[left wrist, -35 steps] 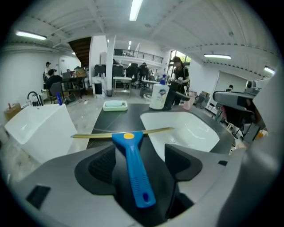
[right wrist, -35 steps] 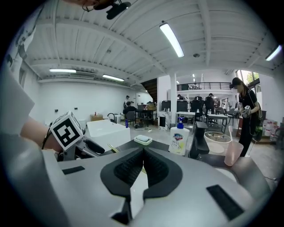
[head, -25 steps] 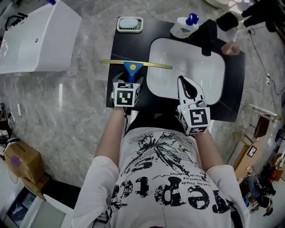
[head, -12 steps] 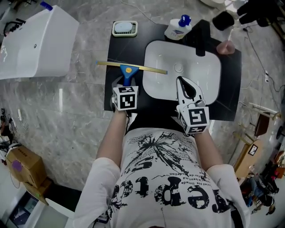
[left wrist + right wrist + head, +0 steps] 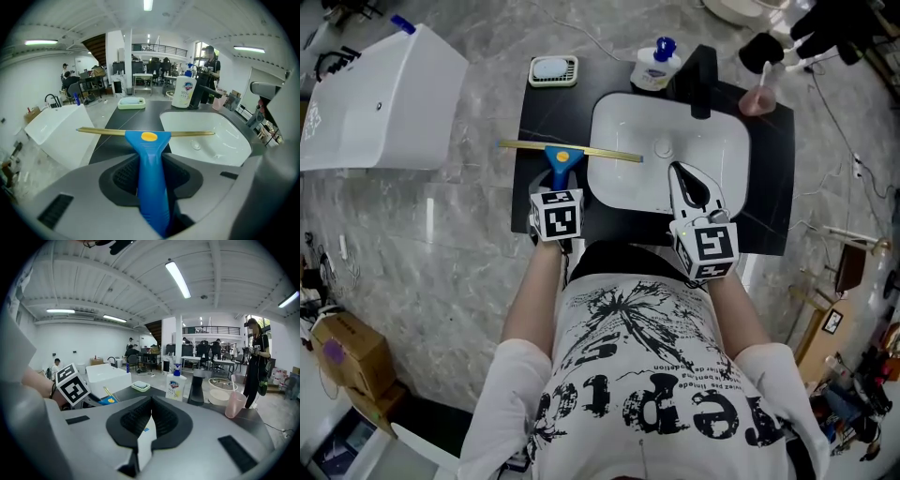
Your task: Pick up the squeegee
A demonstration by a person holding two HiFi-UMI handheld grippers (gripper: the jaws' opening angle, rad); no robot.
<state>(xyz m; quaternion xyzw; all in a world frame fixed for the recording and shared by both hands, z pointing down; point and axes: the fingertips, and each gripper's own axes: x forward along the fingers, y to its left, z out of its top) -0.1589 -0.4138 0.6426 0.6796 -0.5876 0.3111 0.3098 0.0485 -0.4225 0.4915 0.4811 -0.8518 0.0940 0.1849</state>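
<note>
Between the closing jaws of my left gripper [image 5: 151, 183], the blue plastic squeegee [image 5: 149, 145] is gripped, handle straight ahead, yellow blade [image 5: 101, 131] crosswise

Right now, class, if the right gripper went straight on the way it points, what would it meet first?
Probably the hand-wash bottle behind the white basin. Depth is unclear, though. The right gripper tilts down, so the basin's far wall could come first.

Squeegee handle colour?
Blue squeegee handle, with a yellow oval near its top. Shows best in the left gripper view.
</note>
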